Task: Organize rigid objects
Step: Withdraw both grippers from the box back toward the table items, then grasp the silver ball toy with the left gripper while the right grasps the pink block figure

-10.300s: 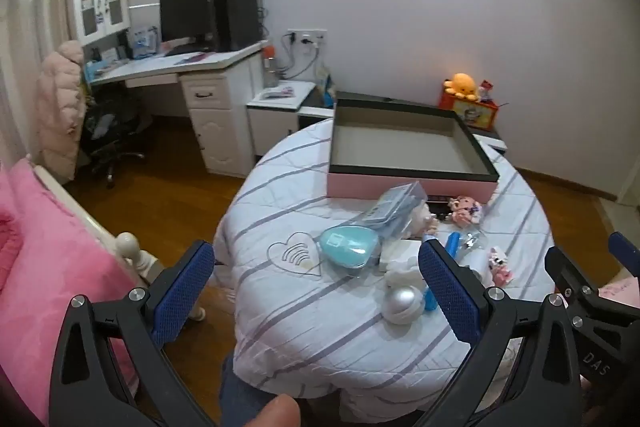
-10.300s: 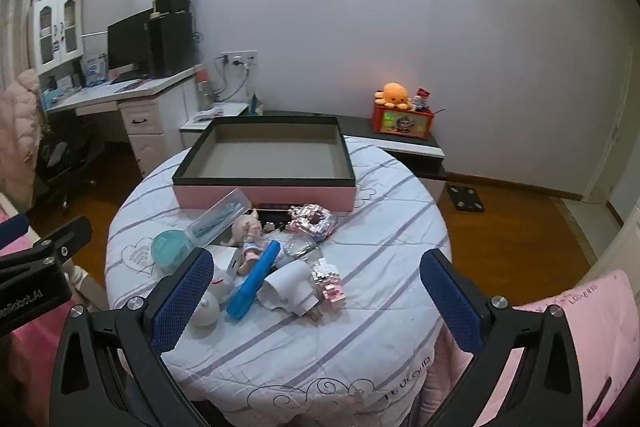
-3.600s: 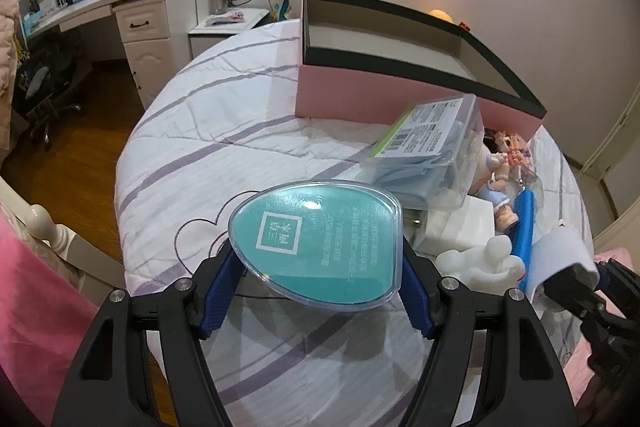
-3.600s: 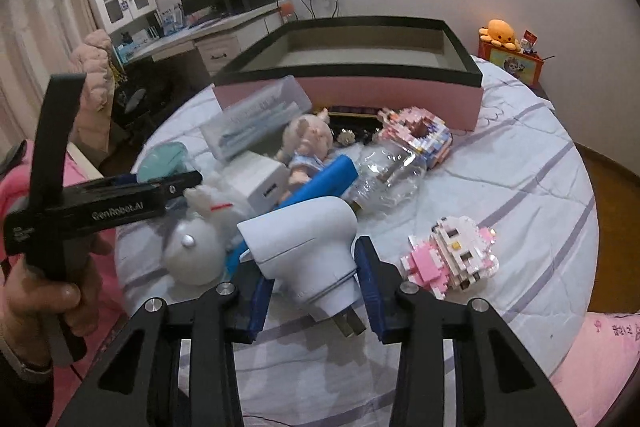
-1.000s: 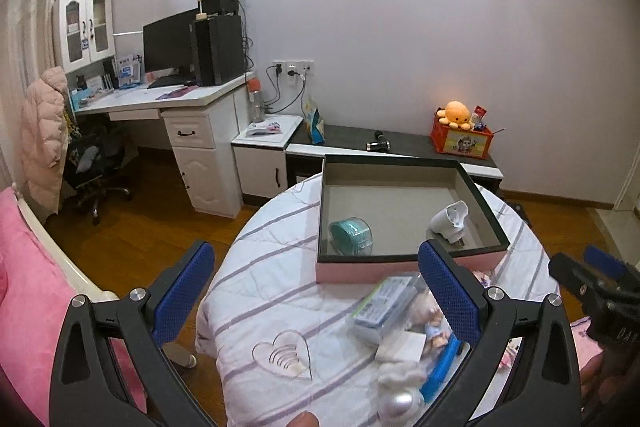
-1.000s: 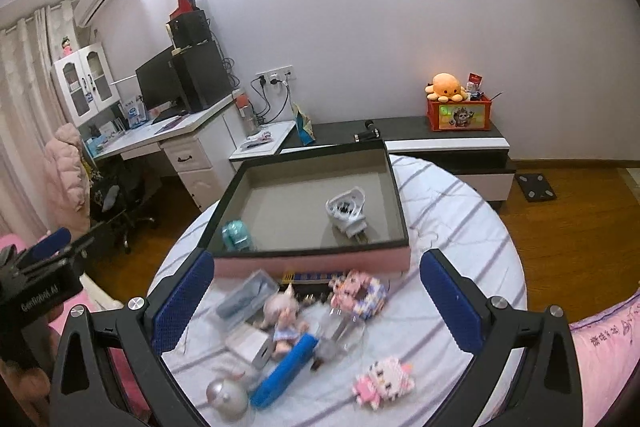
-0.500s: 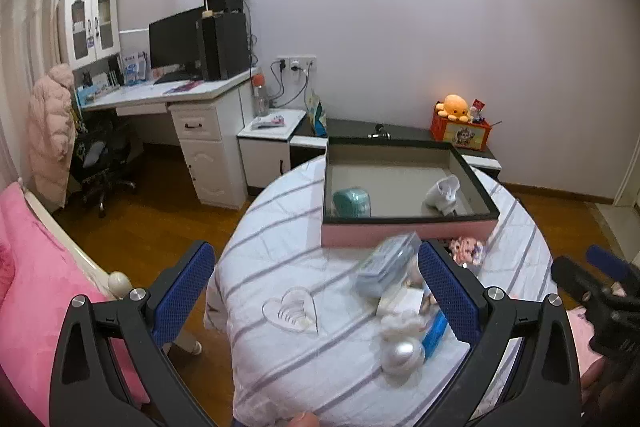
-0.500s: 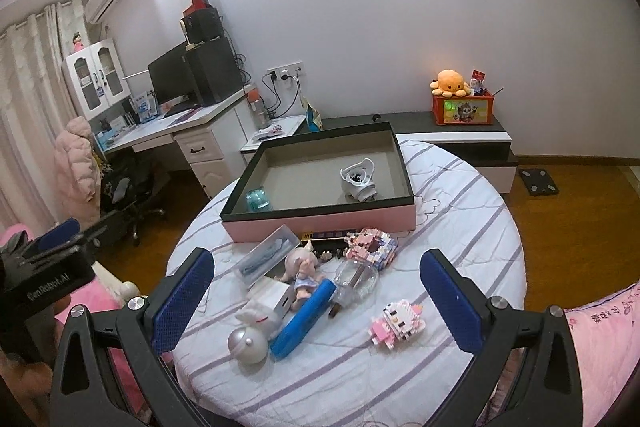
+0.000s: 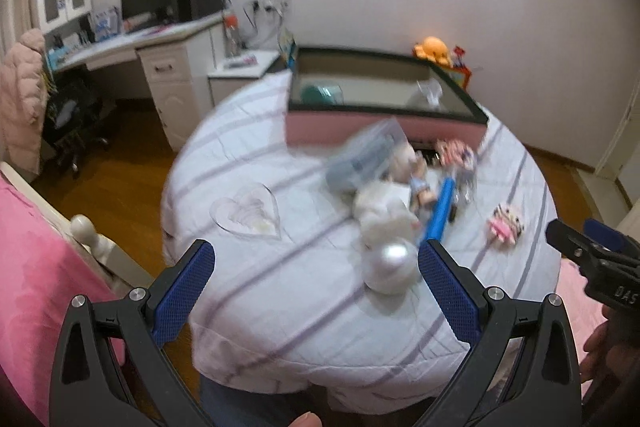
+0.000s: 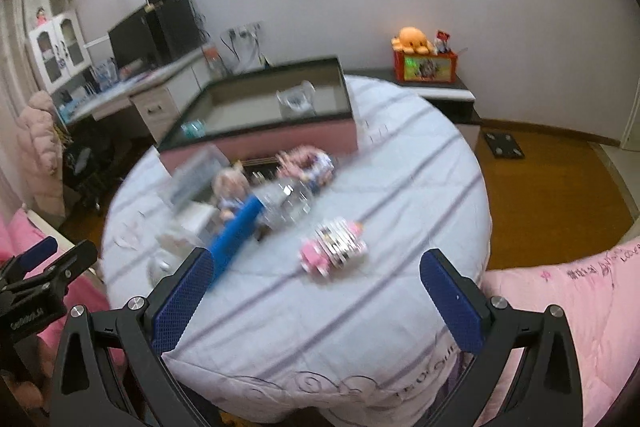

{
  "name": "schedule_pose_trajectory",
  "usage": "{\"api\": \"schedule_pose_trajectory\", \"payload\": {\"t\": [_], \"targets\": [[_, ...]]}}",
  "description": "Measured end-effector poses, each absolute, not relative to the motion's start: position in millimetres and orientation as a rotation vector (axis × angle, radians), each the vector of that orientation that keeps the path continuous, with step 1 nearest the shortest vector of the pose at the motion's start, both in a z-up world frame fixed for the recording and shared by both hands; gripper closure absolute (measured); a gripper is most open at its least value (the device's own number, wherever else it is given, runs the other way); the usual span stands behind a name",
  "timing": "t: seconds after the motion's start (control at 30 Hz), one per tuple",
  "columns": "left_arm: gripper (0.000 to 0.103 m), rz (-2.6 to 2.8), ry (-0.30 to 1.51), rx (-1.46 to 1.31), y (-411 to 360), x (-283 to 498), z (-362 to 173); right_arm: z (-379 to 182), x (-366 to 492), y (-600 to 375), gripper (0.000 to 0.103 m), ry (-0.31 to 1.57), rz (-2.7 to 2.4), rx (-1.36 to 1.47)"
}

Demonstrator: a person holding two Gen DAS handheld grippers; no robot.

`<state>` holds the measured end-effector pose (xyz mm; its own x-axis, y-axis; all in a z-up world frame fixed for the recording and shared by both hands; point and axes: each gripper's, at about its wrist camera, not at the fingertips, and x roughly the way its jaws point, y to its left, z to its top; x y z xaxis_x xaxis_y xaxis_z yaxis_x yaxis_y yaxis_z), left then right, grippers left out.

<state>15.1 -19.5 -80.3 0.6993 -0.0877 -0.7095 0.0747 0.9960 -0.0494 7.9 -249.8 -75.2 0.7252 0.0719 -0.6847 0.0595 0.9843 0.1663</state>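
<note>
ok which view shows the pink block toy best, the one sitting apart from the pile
The right wrist view: the pink block toy lies near the frame centre, between the open right gripper fingers, though motion-blurred. In the left wrist view it is smaller and sits off to the right edge of the table.

The room is lit softly from above, and a bright spot of glare sits in the top left corner of my right view. Both views are smeared by motion: the toys on the worktop are blurred, while my left tool and right tool stay sharp. The fisheye bends the walls, and the corners fall black.
</note>
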Motion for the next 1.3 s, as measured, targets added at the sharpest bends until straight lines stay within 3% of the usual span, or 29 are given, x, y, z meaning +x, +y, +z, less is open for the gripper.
{"api": "schedule_pose_trajectory", "payload": {"t": [0.67, 0.83, 0.87, 0.93, 1.0, 1.03, 1.3], "targets": [[0.001, -0.126, 0.947, -0.095, -45, 74, -150, -130, 52, -248, 0.0, 0.862, -0.013, 0.121], [0.016, -0.136, 0.943, -0.066, -51, 77, -151, -141, 62, -247, 0.008, 0.873, -0.021, 0.104], [0.023, -0.142, 0.941, -0.057, -53, 77, -150, -143, 62, -247, 0.013, 0.874, -0.023, 0.102], [0.05, -0.164, 0.934, -0.054, -55, 78, -147, -145, 63, -246, 0.024, 0.87, -0.034, 0.078], [0.052, -0.184, 0.943, -0.071, -52, 80, -146, -144, 61, -248, 0.039, 0.86, -0.027, 0.072], [0.052, -0.19, 0.945, -0.076, -51, 80, -146, -142, 60, -249, 0.042, 0.857, -0.024, 0.077], [0.052, -0.199, 0.932, -0.081, -40, 75, -141, -135, 57, -251, 0.042, 0.855, -0.004, 0.102]]}}
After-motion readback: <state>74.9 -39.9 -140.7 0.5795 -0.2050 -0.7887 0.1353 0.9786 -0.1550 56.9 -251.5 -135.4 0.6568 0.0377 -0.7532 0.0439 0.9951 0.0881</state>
